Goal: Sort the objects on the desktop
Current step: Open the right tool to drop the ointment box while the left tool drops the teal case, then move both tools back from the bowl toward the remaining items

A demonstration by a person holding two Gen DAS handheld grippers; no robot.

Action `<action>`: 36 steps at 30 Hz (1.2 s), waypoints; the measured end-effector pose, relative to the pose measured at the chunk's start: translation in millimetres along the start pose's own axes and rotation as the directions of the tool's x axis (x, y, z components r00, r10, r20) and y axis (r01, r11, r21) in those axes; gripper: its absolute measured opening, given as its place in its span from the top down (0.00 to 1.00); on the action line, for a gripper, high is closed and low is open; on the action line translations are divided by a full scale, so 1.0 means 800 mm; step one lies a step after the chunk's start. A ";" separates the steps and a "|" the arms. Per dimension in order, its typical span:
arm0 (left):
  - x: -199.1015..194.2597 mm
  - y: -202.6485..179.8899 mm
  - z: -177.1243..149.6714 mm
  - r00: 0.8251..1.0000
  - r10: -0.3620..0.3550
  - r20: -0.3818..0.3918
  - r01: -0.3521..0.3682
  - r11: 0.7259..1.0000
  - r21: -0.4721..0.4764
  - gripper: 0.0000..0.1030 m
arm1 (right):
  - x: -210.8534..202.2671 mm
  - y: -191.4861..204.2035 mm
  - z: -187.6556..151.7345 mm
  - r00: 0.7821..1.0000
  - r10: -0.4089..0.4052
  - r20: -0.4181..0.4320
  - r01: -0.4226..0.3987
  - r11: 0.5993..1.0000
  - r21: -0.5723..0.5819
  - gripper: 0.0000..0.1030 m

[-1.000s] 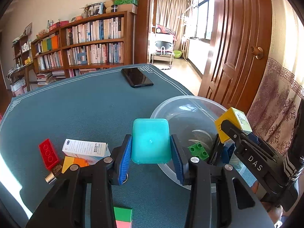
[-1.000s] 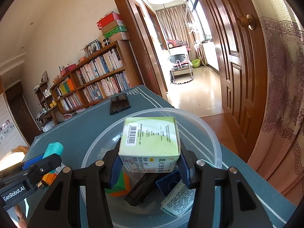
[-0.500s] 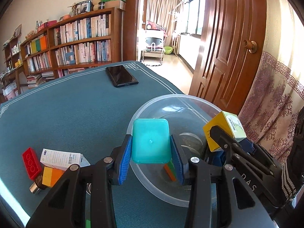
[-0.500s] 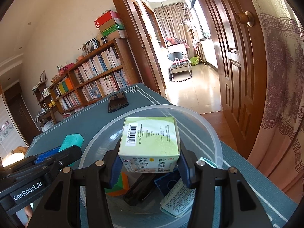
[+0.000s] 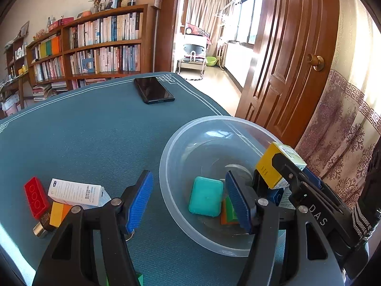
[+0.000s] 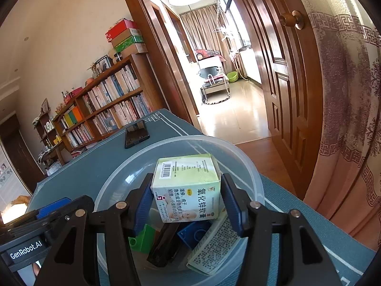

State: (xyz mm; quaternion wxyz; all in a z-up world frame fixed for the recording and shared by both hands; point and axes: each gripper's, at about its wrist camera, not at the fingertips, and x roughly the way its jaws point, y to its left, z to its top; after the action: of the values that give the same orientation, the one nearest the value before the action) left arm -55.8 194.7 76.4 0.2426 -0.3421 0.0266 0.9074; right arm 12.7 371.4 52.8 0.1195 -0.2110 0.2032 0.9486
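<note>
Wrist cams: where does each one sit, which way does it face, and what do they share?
Left wrist: on the left claw, facing forward and down at the clear bowl; shows its blue pads, jaws just opened, nothing gripped, and the right claw at right.
Right wrist: on the right claw, facing down into the bowl toward the doorway; jaws just opening, medicine box between them; left claw lower left.
Shared: bowl, phone, bookshelf, door.

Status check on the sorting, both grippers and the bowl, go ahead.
Left gripper just opened, teal case dropped in the bowl. Right gripper easing open around the yellow-green box, over the bowl. Nothing blocking.
</note>
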 end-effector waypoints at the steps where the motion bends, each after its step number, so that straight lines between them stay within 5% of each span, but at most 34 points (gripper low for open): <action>1: -0.001 0.002 0.000 1.000 0.000 0.000 0.000 1.000 -0.005 0.35 | -0.001 -0.001 0.000 1.000 0.003 0.002 -0.003 1.000 0.003 0.41; 11: -0.016 0.022 -0.003 1.000 0.021 0.009 -0.021 0.998 -0.063 0.35 | -0.007 0.023 -0.006 0.986 0.169 -0.002 -0.169 0.984 -0.061 0.32; 36: -0.056 0.138 -0.035 0.976 0.215 0.013 -0.204 0.942 -0.266 0.35 | -0.017 0.046 -0.017 0.990 0.138 0.032 -0.132 0.979 -0.153 0.29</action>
State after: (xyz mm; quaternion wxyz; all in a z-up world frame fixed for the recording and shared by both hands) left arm -60.7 72.7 70.5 0.0976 -0.3473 -0.0630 0.9305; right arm 17.7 330.8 59.8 0.0428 -0.1849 0.1423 0.9715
